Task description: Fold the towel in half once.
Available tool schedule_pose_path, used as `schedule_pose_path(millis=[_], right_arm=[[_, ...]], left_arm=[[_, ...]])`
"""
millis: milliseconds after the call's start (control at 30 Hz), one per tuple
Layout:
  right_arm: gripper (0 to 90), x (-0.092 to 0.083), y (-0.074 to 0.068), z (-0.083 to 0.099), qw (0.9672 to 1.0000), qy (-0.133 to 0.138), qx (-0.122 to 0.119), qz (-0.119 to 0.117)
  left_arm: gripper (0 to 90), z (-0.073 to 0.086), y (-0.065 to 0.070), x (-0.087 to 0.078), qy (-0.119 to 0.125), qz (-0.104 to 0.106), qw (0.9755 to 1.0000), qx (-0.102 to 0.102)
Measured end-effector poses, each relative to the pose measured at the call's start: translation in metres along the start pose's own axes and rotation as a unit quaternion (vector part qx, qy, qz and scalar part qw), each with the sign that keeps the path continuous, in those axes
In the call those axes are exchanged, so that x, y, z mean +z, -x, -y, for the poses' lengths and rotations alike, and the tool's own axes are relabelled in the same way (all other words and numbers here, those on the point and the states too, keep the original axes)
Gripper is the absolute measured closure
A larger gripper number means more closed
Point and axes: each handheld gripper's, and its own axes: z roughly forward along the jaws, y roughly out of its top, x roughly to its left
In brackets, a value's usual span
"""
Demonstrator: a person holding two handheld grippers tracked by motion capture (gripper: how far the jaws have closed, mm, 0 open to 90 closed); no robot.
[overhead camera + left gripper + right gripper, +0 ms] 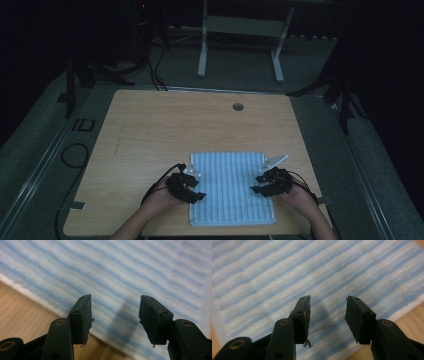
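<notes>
A blue and white striped towel [230,192] lies flat on the wooden table [165,130], near its front edge. My left gripper [197,190] sits at the towel's left edge and points inward over it. In the left gripper view the towel [125,270] spreads under the left gripper [115,312], whose jaws are open with nothing between them. My right gripper [256,183] sits at the towel's right edge, facing the left one. In the right gripper view the right gripper [327,312] hangs open just over the towel [287,272], gripping nothing.
A round cable hole [238,106] sits near the table's far edge. Bare wood lies beyond and to the left of the towel. A white desk frame [240,30] stands on the floor behind, and black cables [75,155] run along the floor at the left.
</notes>
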Motion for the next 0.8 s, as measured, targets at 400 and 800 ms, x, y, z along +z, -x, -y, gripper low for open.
schedule_pose_path(millis=[400, 800], right_arm=[[52.7, 0.019, 0.01, -0.006, 0.9999, -0.007, -0.006, 0.007], [50.7, 0.032, 0.032, -0.03, 0.9999, -0.008, 0.002, 0.01]], left_arm=[[44.9, -0.003, -0.02, 0.004, 0.01, 0.005, 0.9998, -0.016], [44.9, -0.016, -0.05, 0.006, 0.003, -0.027, 0.9994, -0.021]])
